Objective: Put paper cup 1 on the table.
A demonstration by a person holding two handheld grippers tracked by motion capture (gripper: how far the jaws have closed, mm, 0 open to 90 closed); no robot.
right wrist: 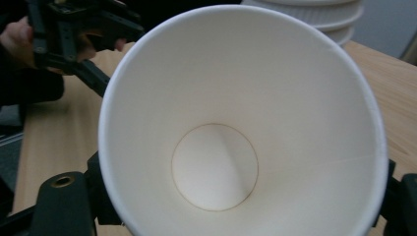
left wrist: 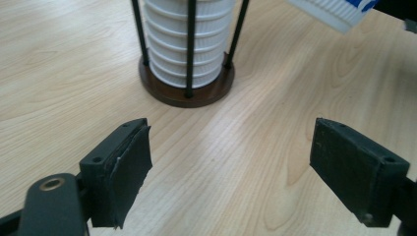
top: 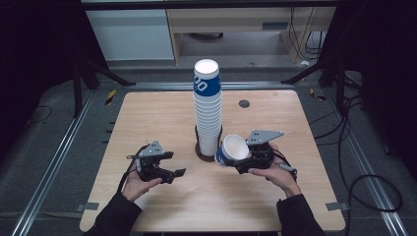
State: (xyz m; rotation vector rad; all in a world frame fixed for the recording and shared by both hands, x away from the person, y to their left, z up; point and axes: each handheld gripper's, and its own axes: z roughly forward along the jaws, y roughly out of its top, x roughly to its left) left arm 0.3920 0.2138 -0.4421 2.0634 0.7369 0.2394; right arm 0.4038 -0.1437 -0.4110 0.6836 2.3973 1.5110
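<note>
White-lined paper cup (top: 233, 149) clamped in right gripper (top: 244, 162), lifted off wooden table (top: 162, 110) just right of cup stack (top: 208, 105). High view: cup's long axis tilted — mouth up and toward the camera, blue-printed base down and to the left. Stack upright in dark round holder (top: 201, 151), near table centre. Left gripper (top: 172, 164) held low at front left, well apart from stack, jaws spread and empty.

Left gripper view: both black pads (left wrist: 133, 169) wide apart, bare wood grain between. Holder base (left wrist: 187, 88) with thin black rods around ribbed white cups straight ahead; edge of held cup (left wrist: 334, 12) at top right corner.

Right gripper view: cup interior (right wrist: 241, 123) facing the lens, round bottom visible near centre — axis roughly along the camera line. Jaws closed against cup's outer wall at both sides. Left gripper (right wrist: 74, 34) beyond, top left.
</note>
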